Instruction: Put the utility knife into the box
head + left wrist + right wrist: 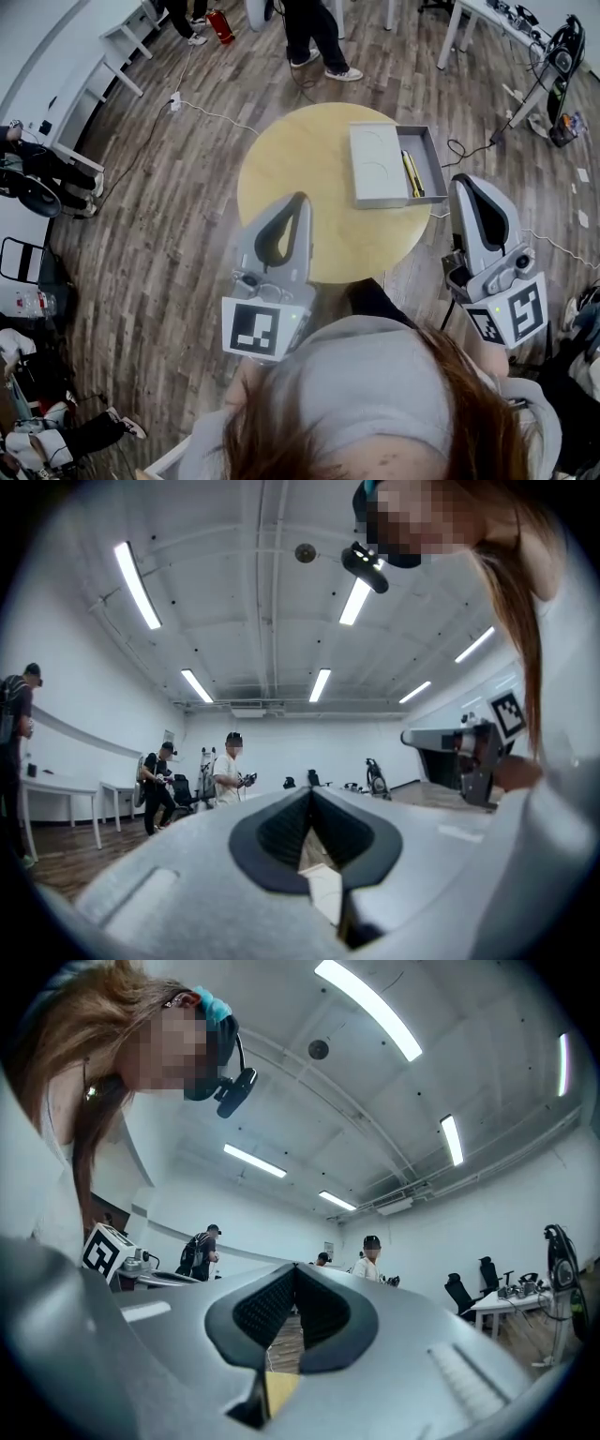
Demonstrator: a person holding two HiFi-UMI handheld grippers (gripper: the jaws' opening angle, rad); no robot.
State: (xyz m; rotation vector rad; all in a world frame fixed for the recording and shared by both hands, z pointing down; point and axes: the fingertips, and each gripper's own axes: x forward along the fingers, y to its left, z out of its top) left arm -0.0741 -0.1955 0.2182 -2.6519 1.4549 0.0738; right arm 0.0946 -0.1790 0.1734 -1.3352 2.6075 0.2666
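utility knife (pixel 412 174) sits in box (pixel 434 157) at table (pixel 300 187) far-right edge. left tool (pixel 302 199) and right tool (pixel 466 180) both closed, empty, held clear: job looks done.

Two grippers (pixel 302 199) (pixel 466 180), one box (pixel 434 155), one knife (pixel 412 174), one table (pixel 300 178)

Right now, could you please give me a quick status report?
Left gripper, right gripper shut, empty. Utility knife lies in box. Nothing in the way.

No lettering, brand or number is readable; the left cube (pixel 255 330) and right cube (pixel 514 314) bear only black-and-white square patterns.
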